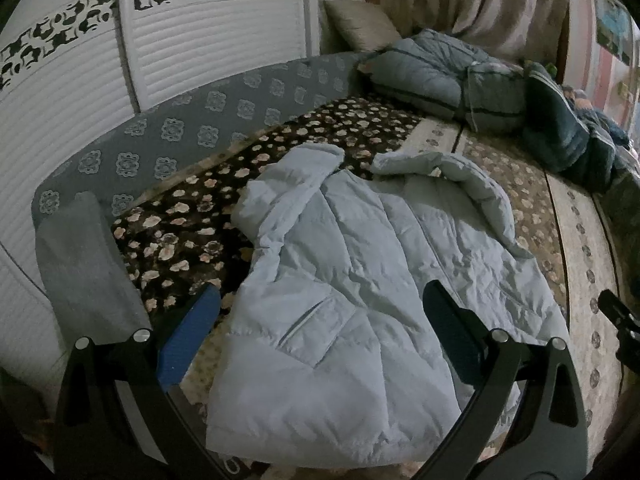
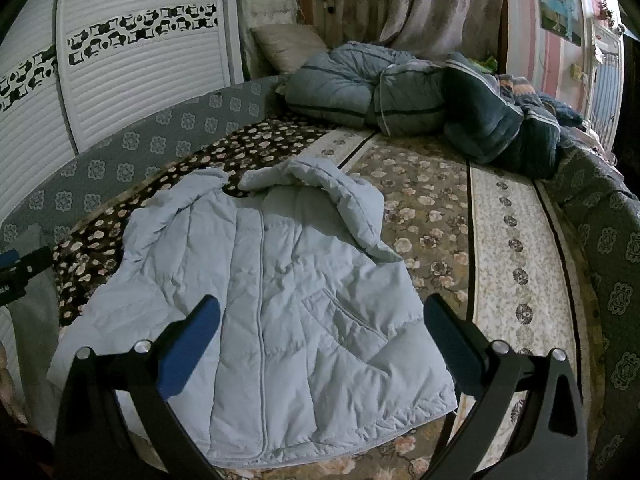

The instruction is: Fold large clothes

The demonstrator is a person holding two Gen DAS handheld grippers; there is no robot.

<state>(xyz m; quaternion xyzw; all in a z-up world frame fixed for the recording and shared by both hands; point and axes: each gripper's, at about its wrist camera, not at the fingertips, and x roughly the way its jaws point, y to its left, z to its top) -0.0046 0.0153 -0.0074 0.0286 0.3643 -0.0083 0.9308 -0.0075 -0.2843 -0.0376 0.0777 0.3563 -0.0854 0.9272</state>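
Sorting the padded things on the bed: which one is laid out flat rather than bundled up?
The light blue puffer jacket, spread flat by the grippers; the grey-blue quilt and dark teal blanket are bundled at the far end.

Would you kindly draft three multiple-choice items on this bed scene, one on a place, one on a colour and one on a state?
1. Where does the puffer jacket lie?
A. Spread on the floral bedspread
B. Hung on the wardrobe door
C. Stacked on the folded quilts

2. What colour is the jacket?
A. Dark green
B. Pale blue
C. Red

3. How do the two grippers stand?
A. Both clamped on the jacket's hem
B. Left shut on a sleeve, right open
C. Both open, holding nothing

Answers:
1 A, the jacket lies front up on the bedspread, well short of the folded quilts at the far end.
2 B, its quilted shell is pale blue in both views.
3 C, the left gripper and the right gripper each show jaws spread wide above the jacket with no cloth between them.
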